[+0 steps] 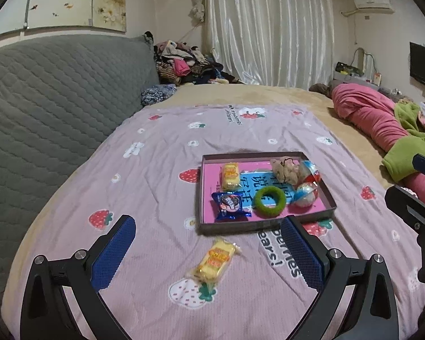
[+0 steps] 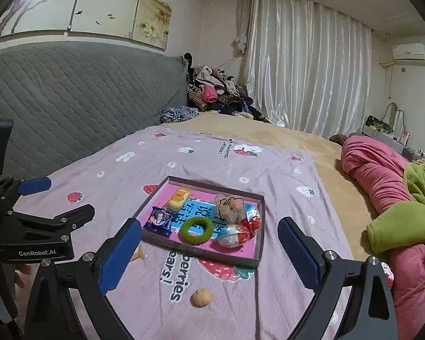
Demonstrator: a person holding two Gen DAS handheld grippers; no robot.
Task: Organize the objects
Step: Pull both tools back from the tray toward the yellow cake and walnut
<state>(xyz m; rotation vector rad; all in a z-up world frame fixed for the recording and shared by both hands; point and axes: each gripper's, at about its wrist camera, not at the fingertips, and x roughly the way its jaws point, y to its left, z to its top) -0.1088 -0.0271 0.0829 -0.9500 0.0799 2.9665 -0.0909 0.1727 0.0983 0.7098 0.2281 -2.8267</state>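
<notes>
The yellow snack packet (image 1: 214,260) on the bed shows whole in the left wrist view, but in the right wrist view only its corner peeks out behind the near blue pad of the right tongs (image 2: 209,236). The walnut-like nut (image 2: 201,298) shows only in the right wrist view, lying on the blanket (image 1: 161,170) in front of the tray (image 1: 265,222), apart from it. Print on the tray's pink floor is partly covered by its contents and hard to read.

Inside the tray lie a second yellow packet (image 1: 230,175) at the far left, a blue snack packet (image 1: 230,206) near the front wall, a green ring (image 1: 269,201) beside it, two red-white-blue wrapped balls (image 1: 306,194) at the right, and a beige scrunchie (image 1: 286,170) toward the far wall. These lie close together, some touching.

The left tongs (image 1: 209,240) stand wide, holding nothing, with the loose yellow packet between and just ahead of the fingers. The right tongs also stand wide and empty, framing the tray's near edge.

A grey quilted headboard (image 1: 56,99) borders the bed on the left; a pink and green bundle of bedding (image 1: 382,121) lies at the right edge. The blanket around the tray is open on the left and far sides.
</notes>
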